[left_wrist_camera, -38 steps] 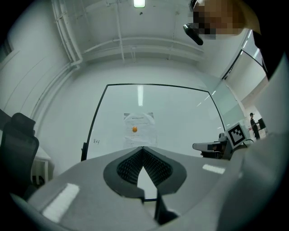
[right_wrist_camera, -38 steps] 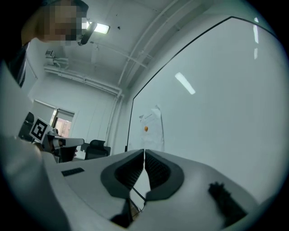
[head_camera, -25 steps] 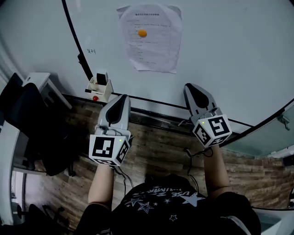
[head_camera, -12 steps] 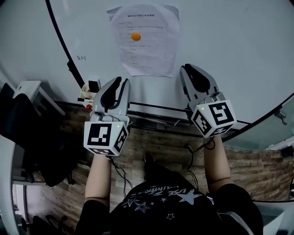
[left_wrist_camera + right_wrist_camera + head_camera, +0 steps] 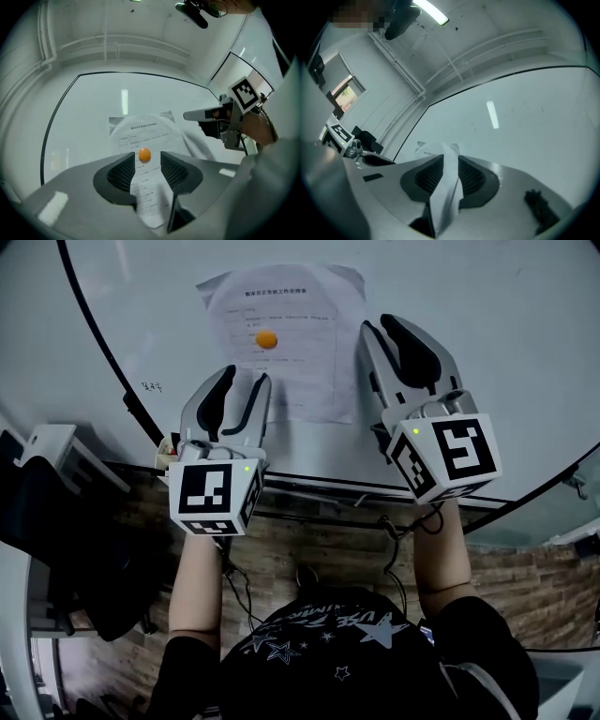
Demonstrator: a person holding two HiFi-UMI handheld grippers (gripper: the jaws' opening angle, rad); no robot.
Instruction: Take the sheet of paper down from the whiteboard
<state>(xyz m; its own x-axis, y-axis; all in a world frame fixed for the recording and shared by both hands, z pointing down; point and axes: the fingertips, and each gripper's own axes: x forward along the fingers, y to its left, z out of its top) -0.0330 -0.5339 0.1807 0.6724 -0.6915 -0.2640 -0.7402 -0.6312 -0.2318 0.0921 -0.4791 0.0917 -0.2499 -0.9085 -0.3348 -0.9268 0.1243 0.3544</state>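
The jaws of the left gripper (image 5: pixel 147 161) stand wide apart, having just been opening, and nothing is caught between them. Through the gap, that gripper's view shows the sheet of paper (image 5: pixel 291 352) further off on the whiteboard (image 5: pixel 487 324). The round orange magnet (image 5: pixel 266 338) sits right at the top of the gap.

The jaws of the right gripper (image 5: pixel 449 164) are apart as well. In its own view a foreshortened strip of the sheet fills the gap between the ribbed pads (whether it brushes them I cannot tell, but they do not look pressed on it).

From the head view, both grippers point up at the board. The left gripper's tips lie over the sheet's lower left part. The right gripper's nearer jaw runs alongside the sheet's right edge.

The sheet is white, with lines of print, and is creased, its top corners rumpled. It hangs on the whiteboard under the single magnet, which sits in its upper half, a little left of centre. A small scribble (image 5: pixel 150 386) marks the board left of the sheet, and the board's black rim (image 5: pixel 94 343) curves down past it.

Behind each pair of jaws sits a marker cube, the left one (image 5: pixel 214 498) facing the camera squarely and the right one (image 5: pixel 455 457) tilted. Bare forearms run back from the cubes to a dark shirt (image 5: pixel 347 643) printed with stars. Thin cables hang from the grippers. Below the board lies a wood-plank floor (image 5: pixel 319 540).
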